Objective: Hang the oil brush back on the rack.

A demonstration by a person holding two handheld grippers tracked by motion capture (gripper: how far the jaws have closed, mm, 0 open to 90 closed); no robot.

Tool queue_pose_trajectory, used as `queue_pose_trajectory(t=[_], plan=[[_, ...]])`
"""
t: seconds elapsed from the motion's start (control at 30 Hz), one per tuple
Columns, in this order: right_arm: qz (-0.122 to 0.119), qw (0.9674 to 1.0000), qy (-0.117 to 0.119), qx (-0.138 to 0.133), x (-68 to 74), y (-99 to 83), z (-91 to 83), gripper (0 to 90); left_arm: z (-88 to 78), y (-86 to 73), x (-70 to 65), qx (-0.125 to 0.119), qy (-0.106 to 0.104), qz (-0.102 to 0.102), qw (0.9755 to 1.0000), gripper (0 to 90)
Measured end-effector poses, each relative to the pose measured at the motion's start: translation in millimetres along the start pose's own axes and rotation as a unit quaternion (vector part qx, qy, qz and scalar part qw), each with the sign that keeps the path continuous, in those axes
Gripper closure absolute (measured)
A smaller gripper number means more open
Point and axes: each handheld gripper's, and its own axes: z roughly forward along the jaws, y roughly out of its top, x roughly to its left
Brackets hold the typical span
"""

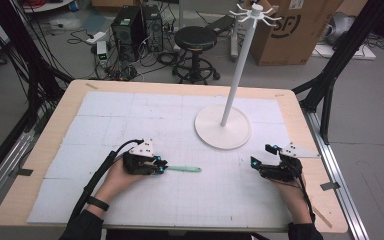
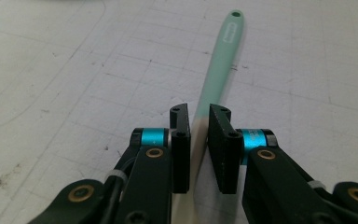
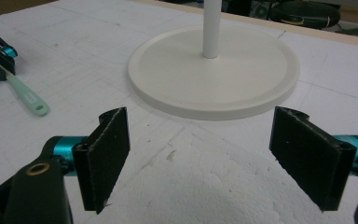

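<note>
The left claw (image 1: 163,166) grips the mint spatula (image 1: 184,169) at one end; its handle runs toward the right claw (image 1: 263,156) (jaws wide, empty).

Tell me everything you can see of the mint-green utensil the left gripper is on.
The mint-green utensil is a slim, flat handle, plastic or silicone by its look, with a small hanging hole at its far end and a faint embossed mark just below it. Toward the gripper its colour fades to cream. It lies flat on the white gridded mat, pointing toward the table's right side. The left gripper is shut on its near part; its working end is hidden behind the jaws. Nothing else touches it.
</note>
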Motion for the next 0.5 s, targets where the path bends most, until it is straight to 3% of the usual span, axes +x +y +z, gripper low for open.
queue_pose_trajectory(t=[0.5], plan=[[0.007,1.0,0.003,0.002,-1.9,-0.7,0.3,19.9,-1.8,1.0,-0.3,-0.012,-0.001,-0.006,0.9999,82.1]])
